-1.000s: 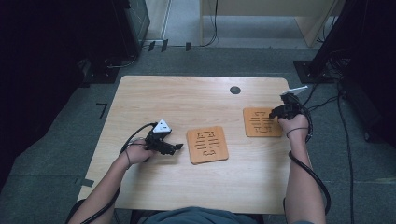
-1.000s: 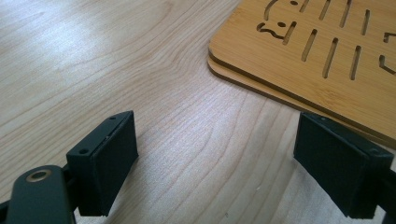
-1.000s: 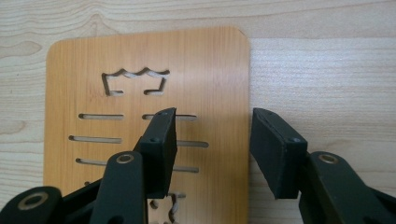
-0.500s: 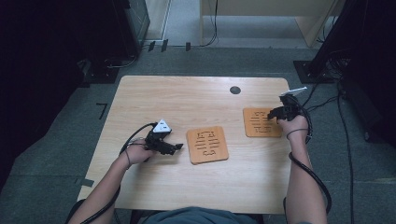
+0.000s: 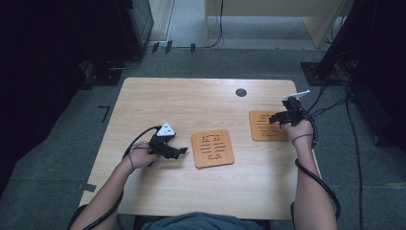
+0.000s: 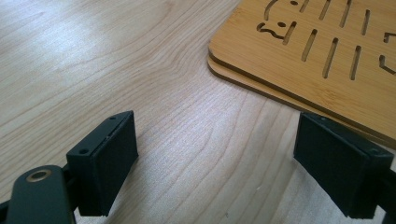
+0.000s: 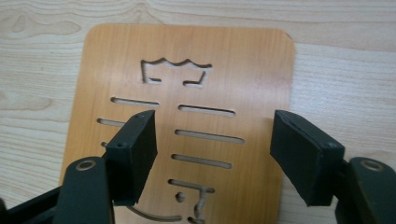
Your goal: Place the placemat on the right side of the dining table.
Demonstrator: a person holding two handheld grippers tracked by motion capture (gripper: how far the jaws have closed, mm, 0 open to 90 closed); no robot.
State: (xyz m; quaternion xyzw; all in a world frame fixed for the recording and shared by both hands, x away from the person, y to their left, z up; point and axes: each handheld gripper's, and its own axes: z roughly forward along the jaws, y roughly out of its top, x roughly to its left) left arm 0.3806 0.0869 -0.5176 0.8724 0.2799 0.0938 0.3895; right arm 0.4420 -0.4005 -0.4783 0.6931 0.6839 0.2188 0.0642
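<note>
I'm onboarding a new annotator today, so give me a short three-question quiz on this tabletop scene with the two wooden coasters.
1. True or false: the right gripper is clamped on a coaster.
2. Multiple choice: the middle stack near the left gripper holds A) one coaster, B) two coasters, one on the other, C) five coasters.
3. What small dark round thing sits in the table beyond the coasters?

Key
1. False: its jaws have just been opening and stand apart above the right-hand coaster, nothing pressed between them.
2. B: the left gripper view shows two edges, one above the other.
3. A dark round hole or cap; which one is unclear.
</note>
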